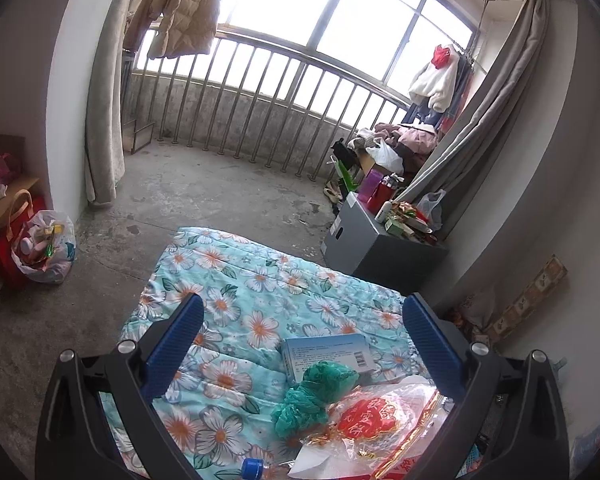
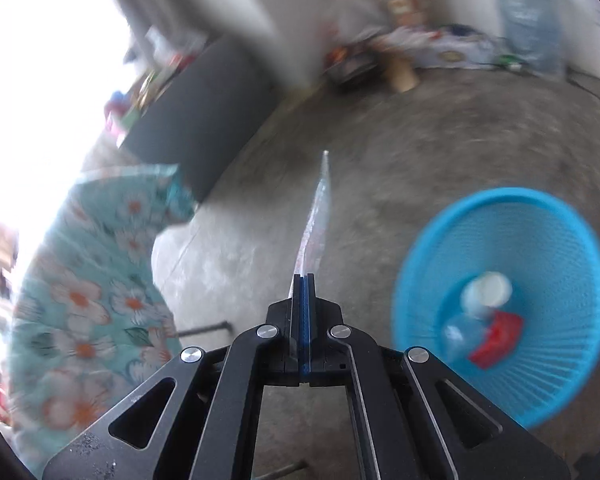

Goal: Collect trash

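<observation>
The left wrist view is sharp and shows a flowered quilt [image 1: 236, 300] spread out, with a big window [image 1: 340, 20] at 12 o'clock and a grey box [image 1: 364, 248] full of small things at 3 o'clock. The left gripper [image 1: 302, 322] has its two blue fingers [image 1: 176, 340] wide apart and holds nothing. Between them, low down at about 6 o'clock, lies a heap of trash on the quilt: a light blue carton [image 1: 328, 354], a scrunched green bag [image 1: 312, 396] touching it, a clear bag with a red ornament [image 1: 374, 420] just beside that, and a bottle with a blue cap [image 1: 253, 469] at the very bottom edge. None of it touches the fingers. The right wrist view is blurry and shows things the left one does not. There is a blue basket [image 2: 508, 312] on the grey floor [image 2: 420, 140] at 3 o'clock, with a white cup [image 2: 488, 290] and a red scrap [image 2: 498, 340] inside it. A big water jug [image 2: 530, 16] stands far off at 1 o'clock. The quilt shows here too, at 9 o'clock. The right gripper [image 2: 305, 280] is squeezed all the way shut on a thin clear plastic wrapper [image 2: 316, 220]. The wrapper sticks straight out from the tips toward 12 o'clock, like a flat, pointed strip. It hangs over bare floor, to the left of the basket and apart from it.
</observation>
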Demonstrator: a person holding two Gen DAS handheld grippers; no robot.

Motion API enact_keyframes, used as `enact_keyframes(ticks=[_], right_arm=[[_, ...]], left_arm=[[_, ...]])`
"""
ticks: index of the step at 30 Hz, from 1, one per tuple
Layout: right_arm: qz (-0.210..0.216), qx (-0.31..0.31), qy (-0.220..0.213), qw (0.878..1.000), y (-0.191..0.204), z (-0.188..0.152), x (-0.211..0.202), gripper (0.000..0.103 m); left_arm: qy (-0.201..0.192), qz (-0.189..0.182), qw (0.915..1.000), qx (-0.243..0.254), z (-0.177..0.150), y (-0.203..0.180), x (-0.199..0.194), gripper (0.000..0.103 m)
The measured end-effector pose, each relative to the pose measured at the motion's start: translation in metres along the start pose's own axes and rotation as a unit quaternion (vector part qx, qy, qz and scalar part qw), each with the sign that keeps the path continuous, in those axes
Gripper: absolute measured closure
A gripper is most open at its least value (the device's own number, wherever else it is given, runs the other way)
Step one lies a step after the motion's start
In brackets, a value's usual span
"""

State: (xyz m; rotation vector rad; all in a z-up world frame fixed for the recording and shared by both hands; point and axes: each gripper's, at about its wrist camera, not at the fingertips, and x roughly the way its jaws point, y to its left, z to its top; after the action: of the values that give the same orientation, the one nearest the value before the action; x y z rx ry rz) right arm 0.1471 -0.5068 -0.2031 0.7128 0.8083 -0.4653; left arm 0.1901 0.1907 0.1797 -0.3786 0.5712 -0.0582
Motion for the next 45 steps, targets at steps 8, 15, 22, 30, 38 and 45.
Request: enact_keyframes(ticks=[8, 15, 22, 30, 38, 45], right_arm=[[-0.098, 0.076, 0.007, 0.992, -0.078, -0.012, -0.034, 0.103], [-0.154, 0.09, 0.069, 0.982, -0.125, -0.027, 0.01, 0.069], [-0.155, 0.087, 0.042, 0.983, -0.102, -0.038, -0.034, 0.04], [-0.114, -0.016, -0.04, 0.993, -0.006, -0.046, -0.169, 0.019], [-0.054, -0.13, -0.051, 0.989, 0.106, -0.093, -0.253, 0.009], [-0.035, -0.204, -0.026, 0.978, 0.182, -0.128, -0.259, 0.008]], left_arm=[[-0.018, -0.023, 0.9995, -0.014, -0.009, 0.01, -0.015, 0.006], [-0.027, -0.034, 0.9987, -0.027, -0.017, 0.023, -0.03, 0.006], [-0.027, -0.047, 0.9985, 0.002, -0.028, 0.015, -0.038, 0.006], [-0.011, -0.083, 0.9958, 0.037, -0.047, 0.007, -0.036, 0.006], [0.007, -0.102, 0.9909, 0.087, -0.066, -0.009, -0.044, 0.006], [0.029, -0.105, 0.9881, 0.109, -0.092, -0.003, -0.052, 0.006]])
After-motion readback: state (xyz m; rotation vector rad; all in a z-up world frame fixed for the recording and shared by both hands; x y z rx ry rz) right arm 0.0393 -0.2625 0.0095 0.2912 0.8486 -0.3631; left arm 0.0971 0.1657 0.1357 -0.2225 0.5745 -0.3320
